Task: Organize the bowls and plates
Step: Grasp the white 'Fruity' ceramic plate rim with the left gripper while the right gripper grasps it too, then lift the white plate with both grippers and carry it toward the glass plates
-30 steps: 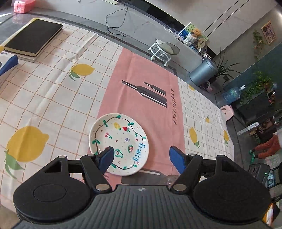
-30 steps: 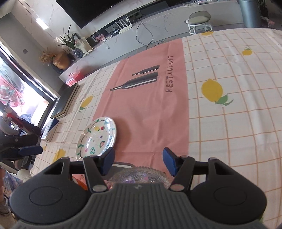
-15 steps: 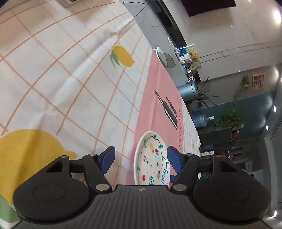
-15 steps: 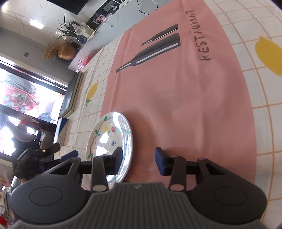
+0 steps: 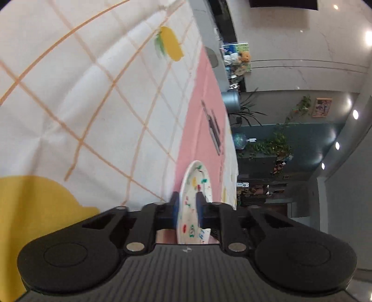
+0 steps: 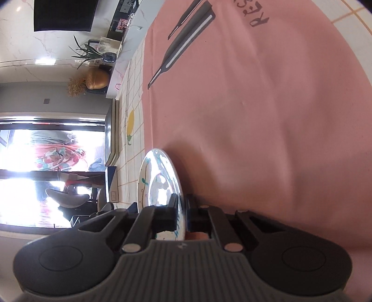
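Both grippers are rolled sideways. Left gripper (image 5: 187, 209) clamps the painted plate (image 5: 196, 185) at lower centre; right gripper (image 6: 182, 210) clamps its opposite rim (image 6: 160, 176). Beyond lies the pink-striped, lemon-print tablecloth (image 6: 255, 104), then a window at left.

Table covered by checked lemon-print tablecloth (image 5: 97, 97) with pink centre panel (image 6: 255, 116). Marble wall, dark TV (image 6: 64, 15). Bright window (image 6: 51, 172) at one side. Ceiling spotlights (image 5: 355, 114), potted plants (image 5: 269, 144), framed picture (image 5: 322, 107).
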Available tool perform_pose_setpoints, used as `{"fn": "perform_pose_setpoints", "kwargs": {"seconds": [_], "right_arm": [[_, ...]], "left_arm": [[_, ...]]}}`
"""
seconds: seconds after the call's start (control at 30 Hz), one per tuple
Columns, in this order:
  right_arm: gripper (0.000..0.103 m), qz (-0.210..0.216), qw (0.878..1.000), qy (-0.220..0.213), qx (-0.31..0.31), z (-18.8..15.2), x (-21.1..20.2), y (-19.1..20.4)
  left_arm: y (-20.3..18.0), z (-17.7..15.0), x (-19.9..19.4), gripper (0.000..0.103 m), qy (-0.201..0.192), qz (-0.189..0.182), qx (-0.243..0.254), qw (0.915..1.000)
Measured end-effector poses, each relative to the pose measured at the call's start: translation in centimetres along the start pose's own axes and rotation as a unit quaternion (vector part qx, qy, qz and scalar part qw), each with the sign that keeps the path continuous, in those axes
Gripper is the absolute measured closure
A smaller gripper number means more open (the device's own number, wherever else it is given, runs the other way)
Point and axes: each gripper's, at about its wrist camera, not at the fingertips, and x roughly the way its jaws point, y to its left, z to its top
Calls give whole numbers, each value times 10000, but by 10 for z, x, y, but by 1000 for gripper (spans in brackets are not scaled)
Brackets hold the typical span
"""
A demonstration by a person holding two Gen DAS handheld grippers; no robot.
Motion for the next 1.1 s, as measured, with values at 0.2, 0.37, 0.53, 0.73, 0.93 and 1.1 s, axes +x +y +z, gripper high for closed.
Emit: {"fn": "perform_pose_setpoints", "kwargs": {"seconds": [0.2,0.37,0.53,0.73,0.93,1.1], "right_arm": [[102,67,9999,40,81,3,-1,-4],[102,83,9998,62,150,5,0,-6],[101,112,9993,175,296,9,2,-9],[101,137,9986,290,418,12,3,-12],[101,150,9985,300,428,12,2,-12],[102,175,9983,289,473,13,2,-13]], "left_arm": [[16,1,-1,97,-1,-44,54,10000],[24,1,-4,97,23,-52,22,10000],[24,1,-6,97,17,-84,-12,10000],[11,-4,-10,77,-174,-276,233,9992],[3,0,-6,75,-153,-19,101,9998],[0,-4,-4,75,-237,-62,179,9995]]}}
